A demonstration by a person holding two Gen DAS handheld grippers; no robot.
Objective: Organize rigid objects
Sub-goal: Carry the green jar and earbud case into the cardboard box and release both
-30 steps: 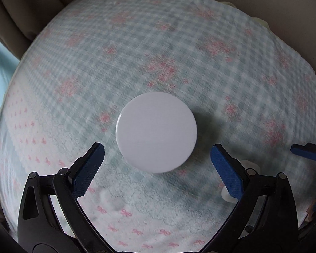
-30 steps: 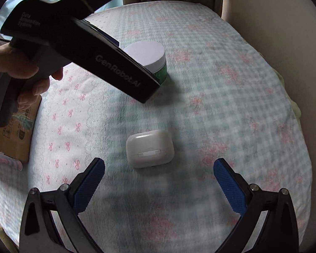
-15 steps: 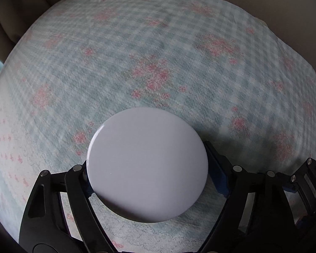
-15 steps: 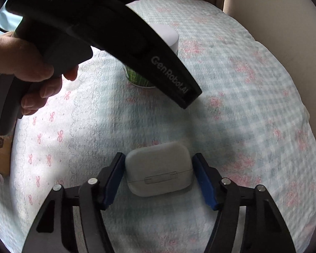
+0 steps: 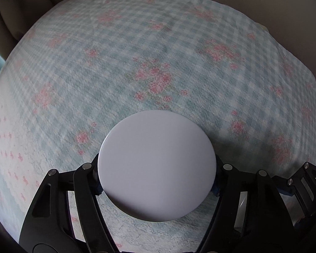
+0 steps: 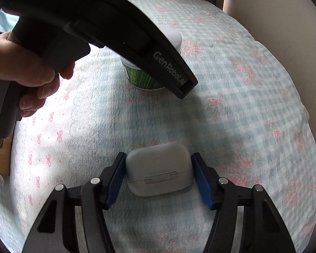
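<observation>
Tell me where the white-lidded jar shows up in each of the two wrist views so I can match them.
Left wrist view: the jar fills the lower centre, seen lid-on, between the left gripper fingers.
Right wrist view: the jar sits upper centre, its green striped side showing, mostly hidden behind the left gripper's black body.
Shared landmark: the checked floral cloth under everything.
</observation>
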